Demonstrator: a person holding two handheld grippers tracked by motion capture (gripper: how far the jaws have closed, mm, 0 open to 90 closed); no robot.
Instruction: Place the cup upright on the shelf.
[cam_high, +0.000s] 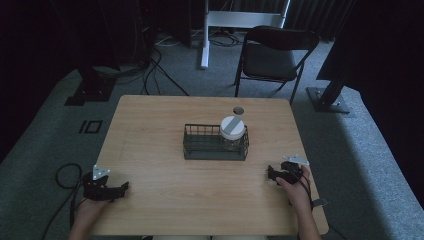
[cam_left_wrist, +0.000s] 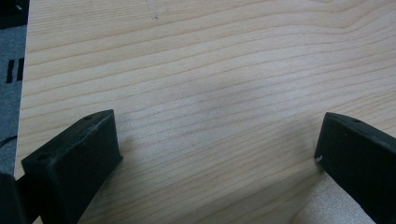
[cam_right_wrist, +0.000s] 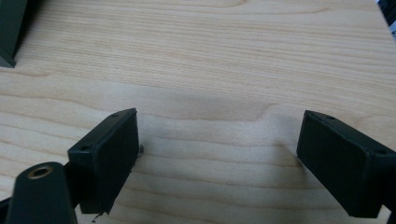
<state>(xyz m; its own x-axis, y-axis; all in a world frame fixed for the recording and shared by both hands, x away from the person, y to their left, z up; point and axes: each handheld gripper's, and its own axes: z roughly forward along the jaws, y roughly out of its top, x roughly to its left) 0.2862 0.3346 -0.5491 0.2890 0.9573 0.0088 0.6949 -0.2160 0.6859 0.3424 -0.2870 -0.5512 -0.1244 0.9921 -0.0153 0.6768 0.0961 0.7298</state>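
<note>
With both sets of jaws spread wide and empty, left gripper (cam_high: 120, 189) and right gripper (cam_high: 270, 175) rest at frame bottom, likely staged for the lidded jar (cam_high: 232, 133) in the center wire basket (cam_high: 200, 149).

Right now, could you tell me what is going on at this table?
A person holds a left gripper and a right gripper low over the near edge of the wooden table. Both stand open with nothing between them. In the middle, a dark wire basket holds a glass jar with a white lid, untouched.
</note>
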